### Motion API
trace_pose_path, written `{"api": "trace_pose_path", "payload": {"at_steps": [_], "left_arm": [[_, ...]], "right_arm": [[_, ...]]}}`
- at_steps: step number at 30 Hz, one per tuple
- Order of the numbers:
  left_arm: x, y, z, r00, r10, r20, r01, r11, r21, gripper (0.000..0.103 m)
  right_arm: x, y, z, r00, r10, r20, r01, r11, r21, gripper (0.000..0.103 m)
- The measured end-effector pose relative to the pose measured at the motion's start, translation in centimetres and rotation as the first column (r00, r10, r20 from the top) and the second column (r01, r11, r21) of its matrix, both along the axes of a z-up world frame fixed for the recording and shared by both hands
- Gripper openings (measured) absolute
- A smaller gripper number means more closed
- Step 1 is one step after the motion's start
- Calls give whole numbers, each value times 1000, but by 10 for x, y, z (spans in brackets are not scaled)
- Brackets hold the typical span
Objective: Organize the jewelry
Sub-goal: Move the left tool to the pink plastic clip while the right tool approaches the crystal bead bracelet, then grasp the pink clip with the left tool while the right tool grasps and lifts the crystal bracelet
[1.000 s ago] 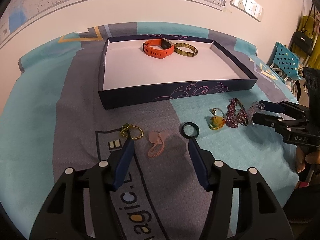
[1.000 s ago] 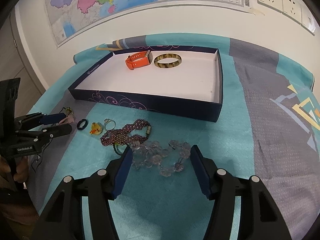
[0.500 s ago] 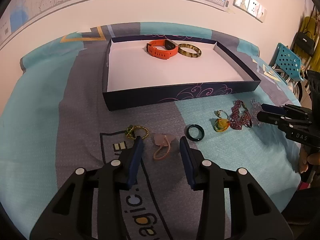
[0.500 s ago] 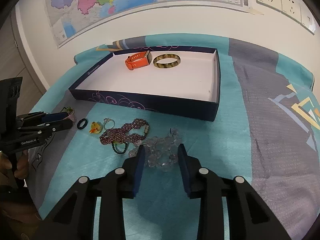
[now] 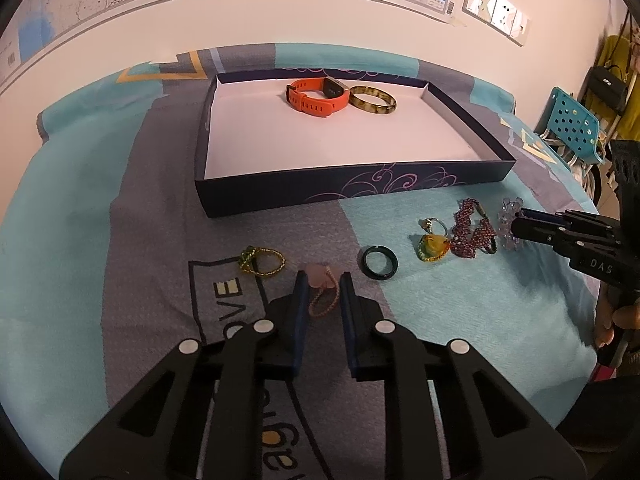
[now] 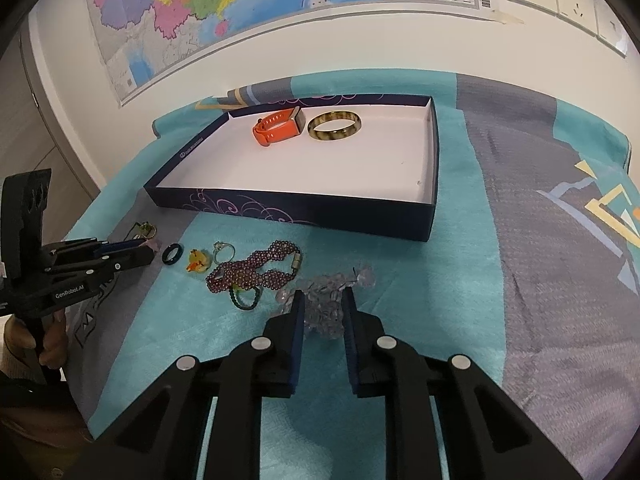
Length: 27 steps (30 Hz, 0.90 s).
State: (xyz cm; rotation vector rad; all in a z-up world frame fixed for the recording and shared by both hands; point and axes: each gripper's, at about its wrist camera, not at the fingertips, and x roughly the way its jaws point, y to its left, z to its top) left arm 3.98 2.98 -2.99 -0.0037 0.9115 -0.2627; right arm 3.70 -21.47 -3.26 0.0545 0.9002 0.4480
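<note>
My left gripper (image 5: 323, 280) is shut on a pink bracelet (image 5: 320, 298) lying on the cloth. My right gripper (image 6: 323, 298) is shut on a clear crystal bead bracelet (image 6: 326, 312). A dark blue tray (image 5: 280, 196) holds an orange watch band (image 5: 316, 98) and an amber bangle (image 5: 373, 100). On the cloth lie a gold-green ring (image 5: 262, 261), a dark green ring (image 5: 379, 263), a yellow pendant with a silver ring (image 5: 431, 246) and a purple bead bracelet (image 6: 256, 270).
A teal and grey cloth (image 6: 520, 280) covers the table. A wall with a map (image 6: 240, 0) and sockets stands behind. A teal chair (image 5: 574, 120) stands at the right of the left wrist view.
Both grippers closed from wide open: the left onto the pink bracelet, the right onto the crystal bead bracelet, bunching the beads between its fingers.
</note>
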Motion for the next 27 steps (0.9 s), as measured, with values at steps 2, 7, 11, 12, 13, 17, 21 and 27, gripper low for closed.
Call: {"api": "trace_pose_path", "payload": {"at_steps": [2,7,11,12,13,17,21,27], "left_arm": [[0,0,0,1000,1,1,-1,1000,-1,16],[-1,-1,2,1000,7,3,-7,1000,-3,16],[-3,-1,4,1000,4,3,-4,1000,-6,16],[-3,-1,4,1000,3,5,-3,1000,-8,16],[-4,-1,5,1000,4,7,-3,1000,-11,16],[-6,-1,9,1000,0,17,1,1000,-23,16],[-7,0,14,1000,-7,28,8,999,-37,16],[-9,-1,17,999,-14,41,16,999,-44,16]], "right_arm": [[0,-2,2,1000,0,0,0,1000,20,16],[-3,-4,10,1000,-4,19,3,1000,28,16],[-3,-3,16,1000,5,30,-6,999,38,16],[-4,-3,17,1000,7,30,-8,999,40,16],[-5,-3,17,999,7,32,-8,999,41,16],[-6,-4,22,999,7,40,-9,999,51,16],[-7,-4,26,999,10,52,-13,998,57,9],[-6,-4,28,999,11,48,-14,998,69,8]]}}
